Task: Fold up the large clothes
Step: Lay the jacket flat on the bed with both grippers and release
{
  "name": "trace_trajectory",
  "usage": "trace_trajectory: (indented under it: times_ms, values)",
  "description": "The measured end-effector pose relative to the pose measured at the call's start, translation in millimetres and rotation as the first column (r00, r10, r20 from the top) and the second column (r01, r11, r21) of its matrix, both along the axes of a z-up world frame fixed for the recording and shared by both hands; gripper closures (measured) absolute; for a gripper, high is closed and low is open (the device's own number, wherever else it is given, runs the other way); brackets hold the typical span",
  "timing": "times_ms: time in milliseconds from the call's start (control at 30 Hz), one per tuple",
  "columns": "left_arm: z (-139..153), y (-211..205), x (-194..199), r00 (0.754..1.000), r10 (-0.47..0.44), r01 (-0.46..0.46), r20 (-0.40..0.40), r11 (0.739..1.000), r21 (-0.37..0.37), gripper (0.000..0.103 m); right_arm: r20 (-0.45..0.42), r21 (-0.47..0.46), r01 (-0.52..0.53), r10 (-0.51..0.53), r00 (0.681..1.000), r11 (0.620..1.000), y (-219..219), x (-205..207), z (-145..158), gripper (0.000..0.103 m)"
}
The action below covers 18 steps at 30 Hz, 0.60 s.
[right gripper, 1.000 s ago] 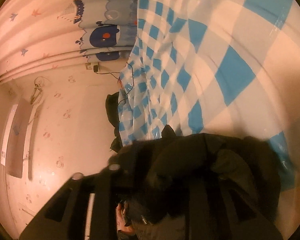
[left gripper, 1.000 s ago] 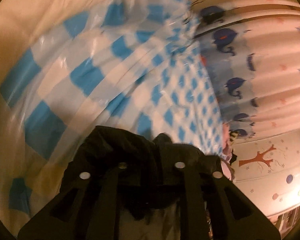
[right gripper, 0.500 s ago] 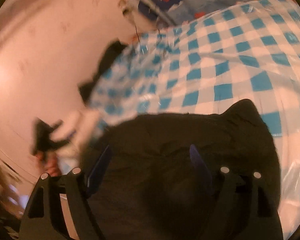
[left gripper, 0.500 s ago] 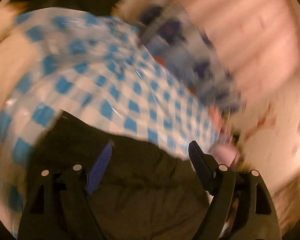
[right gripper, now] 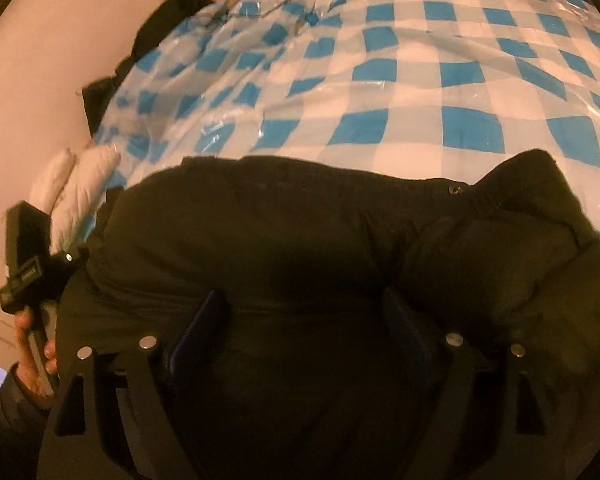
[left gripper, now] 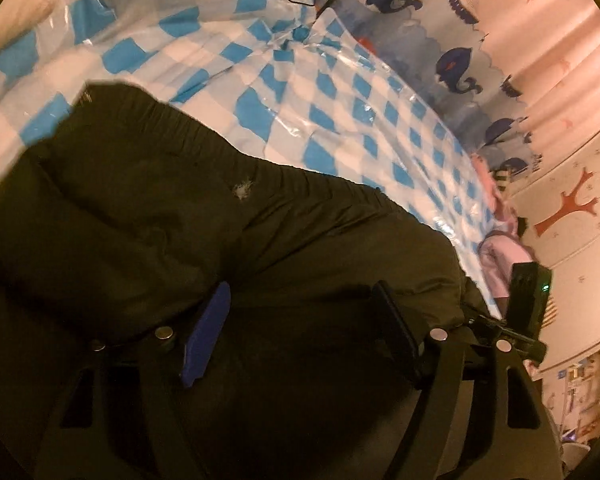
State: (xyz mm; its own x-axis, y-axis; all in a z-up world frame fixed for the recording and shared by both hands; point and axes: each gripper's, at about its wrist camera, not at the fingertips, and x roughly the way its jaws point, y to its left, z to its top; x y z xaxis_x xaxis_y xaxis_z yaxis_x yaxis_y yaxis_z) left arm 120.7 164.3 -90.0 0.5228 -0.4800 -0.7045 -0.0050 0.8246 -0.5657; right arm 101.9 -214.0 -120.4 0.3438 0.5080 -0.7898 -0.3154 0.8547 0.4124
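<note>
A dark, black-looking garment with an elastic waistband [left gripper: 228, 216] lies spread on the blue-and-white checked cover [left gripper: 340, 92]. It fills the lower half of the right wrist view [right gripper: 300, 248] too. My left gripper [left gripper: 300, 304] is open just above the cloth, holding nothing. My right gripper [right gripper: 304, 312] is open over the same garment, holding nothing. The other gripper shows at the right edge of the left wrist view [left gripper: 524, 304] and, with the hand holding it, at the left edge of the right wrist view [right gripper: 32, 268].
The checked plastic cover [right gripper: 420, 72] spreads over the bed beyond the garment. A whale-print curtain [left gripper: 460, 40] hangs behind. Pink clothing [left gripper: 500, 252] lies at the bed's edge. A white padded item [right gripper: 80, 188] and dark clothes [right gripper: 164, 16] lie by the wall.
Both grippers were shut on bunched dark cloth a second ago. They have let go and opened, and the garment now lies spread flat on the cover.
</note>
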Motion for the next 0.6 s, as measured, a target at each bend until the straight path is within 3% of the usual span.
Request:
trace_trajectory:
  times_ms: [133,233,333,400,467,600]
  values:
    - [47,-3,-17,0.99,0.009,-0.022,0.143,0.996,0.084,0.033,0.129,-0.008,0.016,-0.014,0.992,1.0,-9,-10,41,0.022]
    - [44,1,-13,0.989,0.028,-0.044,0.148,0.994,0.1,0.032,0.177,-0.057,0.088,-0.077,0.981,0.994,-21,-2,50,0.02]
    - [14,8,-7,0.995,0.05,-0.058,0.083,0.994,0.098,0.032,0.102,-0.087,0.168,-0.159,0.982,0.982,-44,14,10,0.02]
    - [-3,15,-10,0.994,0.06,-0.063,0.09,0.997,0.035,0.032,0.016,0.038,0.196,-0.197,0.98,0.98,-62,18,-22,0.02]
    - [-8,12,-9,0.993,0.052,-0.058,0.107,0.997,0.047,0.032,0.021,0.077,0.215,-0.217,0.976,0.974,-69,17,-31,0.02]
    - [-12,2,-6,0.996,0.043,-0.051,0.082,0.994,0.098,0.032,-0.003,0.047,0.194,-0.194,0.981,0.98,-67,21,-32,0.02]
